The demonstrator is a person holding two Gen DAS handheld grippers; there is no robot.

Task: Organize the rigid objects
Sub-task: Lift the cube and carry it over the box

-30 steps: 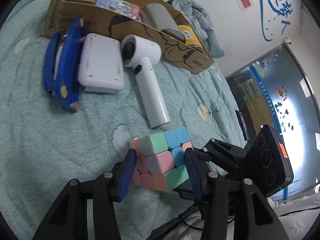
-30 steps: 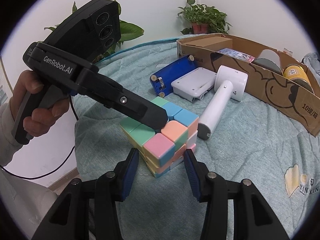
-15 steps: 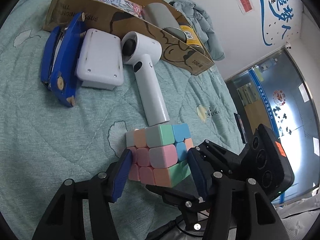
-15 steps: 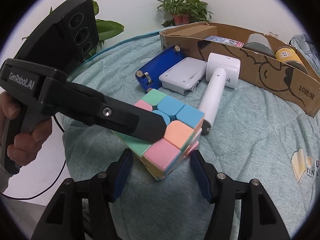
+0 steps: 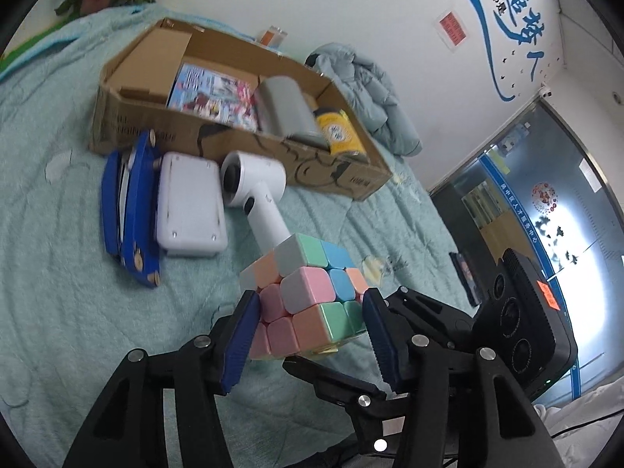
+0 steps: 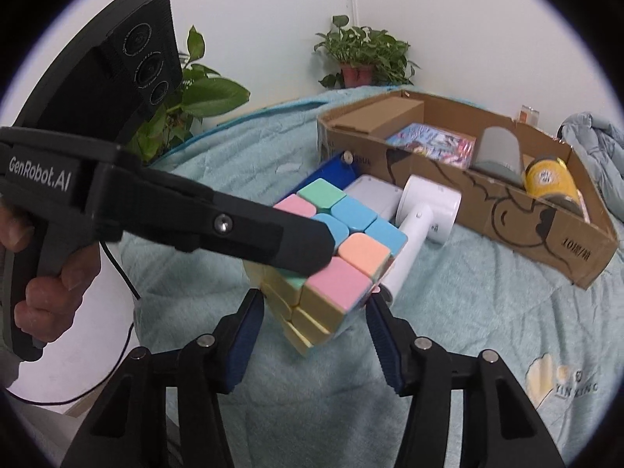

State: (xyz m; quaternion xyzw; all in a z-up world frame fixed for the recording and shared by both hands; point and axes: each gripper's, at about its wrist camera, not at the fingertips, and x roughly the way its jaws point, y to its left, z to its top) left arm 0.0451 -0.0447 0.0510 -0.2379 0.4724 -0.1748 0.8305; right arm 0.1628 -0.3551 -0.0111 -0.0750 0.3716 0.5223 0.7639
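One pastel cube (image 5: 308, 296) clamped between two grippers' fingers (left (image 5: 308, 335), right (image 6: 312, 339)), jaws just closing, one cardboard box (image 5: 335, 175)

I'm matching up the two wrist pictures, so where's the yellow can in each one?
Left wrist: yellow can upper middle, at the box's right end.
Right wrist: yellow can far right, at the box's right end.
Shared landmark: grey cylinder beside it in the cardboard box.
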